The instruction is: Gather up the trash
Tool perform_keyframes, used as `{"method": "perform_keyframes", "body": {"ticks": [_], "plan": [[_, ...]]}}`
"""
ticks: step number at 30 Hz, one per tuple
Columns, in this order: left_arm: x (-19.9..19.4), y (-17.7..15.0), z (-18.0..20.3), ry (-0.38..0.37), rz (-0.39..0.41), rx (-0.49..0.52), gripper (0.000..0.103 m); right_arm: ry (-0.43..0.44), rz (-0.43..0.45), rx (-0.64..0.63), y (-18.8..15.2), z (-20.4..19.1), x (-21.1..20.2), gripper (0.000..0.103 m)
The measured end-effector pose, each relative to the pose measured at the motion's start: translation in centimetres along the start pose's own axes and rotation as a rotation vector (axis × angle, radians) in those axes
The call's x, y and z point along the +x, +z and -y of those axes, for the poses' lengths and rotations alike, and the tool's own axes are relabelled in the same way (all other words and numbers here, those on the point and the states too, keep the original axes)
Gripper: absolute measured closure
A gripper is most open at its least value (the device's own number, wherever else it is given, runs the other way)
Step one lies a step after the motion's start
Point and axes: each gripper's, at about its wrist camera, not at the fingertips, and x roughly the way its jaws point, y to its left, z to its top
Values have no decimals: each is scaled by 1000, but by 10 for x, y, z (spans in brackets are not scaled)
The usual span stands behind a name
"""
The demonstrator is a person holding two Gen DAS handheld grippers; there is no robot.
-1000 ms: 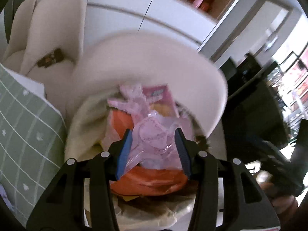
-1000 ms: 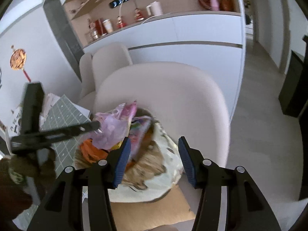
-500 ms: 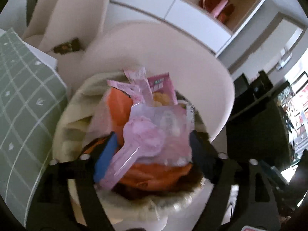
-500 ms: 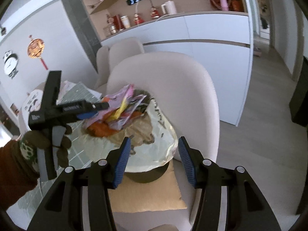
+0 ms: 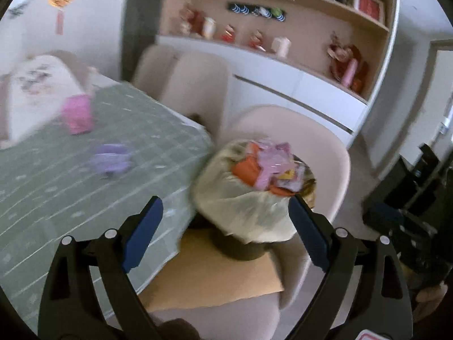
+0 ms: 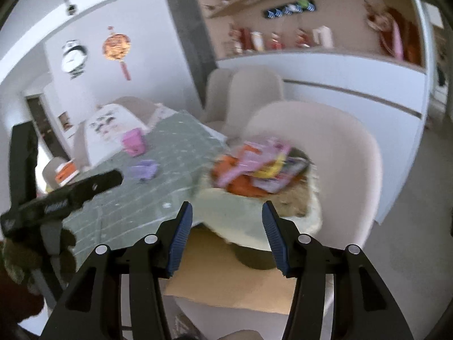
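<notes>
The left tongs are spreading wide, their blue pads far apart with nothing pressed between them; the bin only shows through the gap, farther off. The right tongs stand apart too and grip nothing.

The trash bin sits on the seat of a cream chair, on a tan cushion. A pale liner bag is draped over its rim, and it is heaped with wrappers, pink, orange and yellow, spilling above the top. From the left tongs the bin lies at about one o'clock; from the right tongs it sits near twelve, just beyond the pads.

To the left of the chair, at about nine to ten o'clock in the left wrist view, is the bench under a green checked cloth. On it lie a crumpled purple wrapper and, farther back at about eleven o'clock, a pink carton; both are blurred. They are well apart from the bin. A small cup with an orange band stands near the bench's far left edge in the right wrist view.

In that same view the left tongs reach in from eight o'clock over the bench, held by a gloved hand. Behind the chair stand two more cream chairs and a white cabinet with shelves of ornaments.
</notes>
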Motion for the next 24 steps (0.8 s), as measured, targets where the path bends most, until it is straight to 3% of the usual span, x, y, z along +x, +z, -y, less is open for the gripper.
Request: {"method": "perform_keyframes", "body": {"ticks": [4,7,9,14,24], "plan": [[-60,-26,-16,174,57,-39,17,63,16,-68,-8,-43,-12,54],[-85,-44,-24,327,70,-43,17,58,12,-113,-14,-71,-18,54],[-93,-51,-29,378,77,-54,17,34,3,-135,-20,-84,-20,54],[-101,-60,-35,338,73,-73,17,-61,6,-158,-35,-101,-24,54],[-95,-60,-26,266,54,-47,17,-94,-9,-103,-42,-92,-31,54]]}}
